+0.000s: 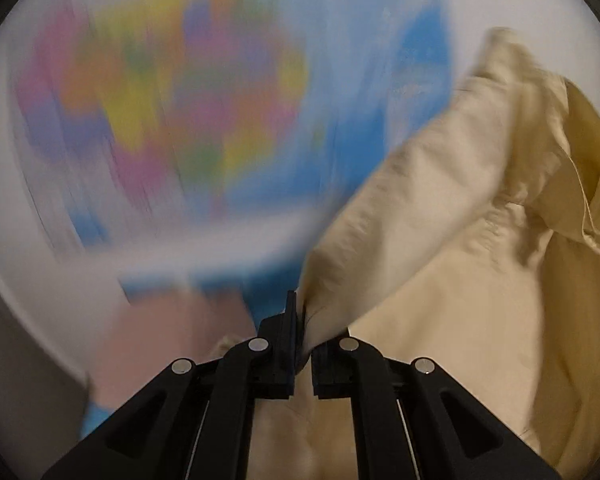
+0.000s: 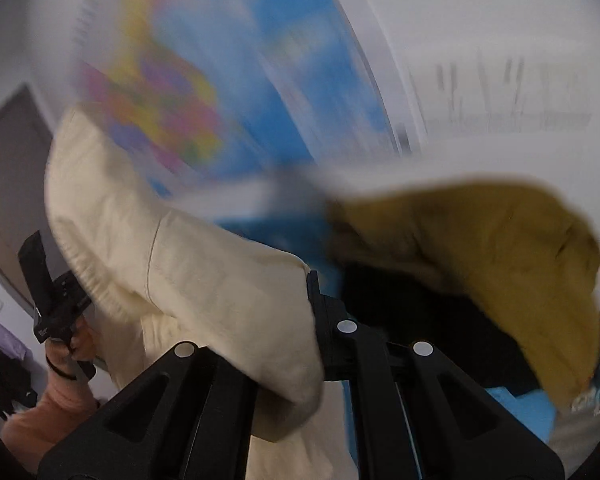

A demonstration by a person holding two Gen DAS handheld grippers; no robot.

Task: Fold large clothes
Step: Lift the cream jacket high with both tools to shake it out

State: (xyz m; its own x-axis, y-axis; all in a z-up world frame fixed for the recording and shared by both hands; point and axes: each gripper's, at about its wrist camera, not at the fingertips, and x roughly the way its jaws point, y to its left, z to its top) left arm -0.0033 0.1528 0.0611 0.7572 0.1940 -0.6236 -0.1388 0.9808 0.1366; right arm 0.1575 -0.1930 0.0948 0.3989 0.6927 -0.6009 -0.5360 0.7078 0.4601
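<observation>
A large cream garment (image 1: pixel 451 216) fills the right side of the left wrist view. My left gripper (image 1: pixel 301 316) is shut on a fold of it, the cloth pinched between the two fingers. In the right wrist view the same cream garment (image 2: pixel 188 272) drapes over my right gripper (image 2: pixel 305 280), which is shut on its edge; the left finger is hidden under the cloth. At the far left of that view a hand (image 2: pixel 70 344) holds the other gripper against the cloth. Both views are smeared by motion.
A colourful world map (image 1: pixel 188 112) with blue seas hangs on the white wall behind. A mustard-yellow cloth (image 2: pixel 491 264) lies over dark clothing (image 2: pixel 399 320) at the right, on a blue surface (image 2: pixel 515 408). A purple item (image 2: pixel 0 336) sits at the far left.
</observation>
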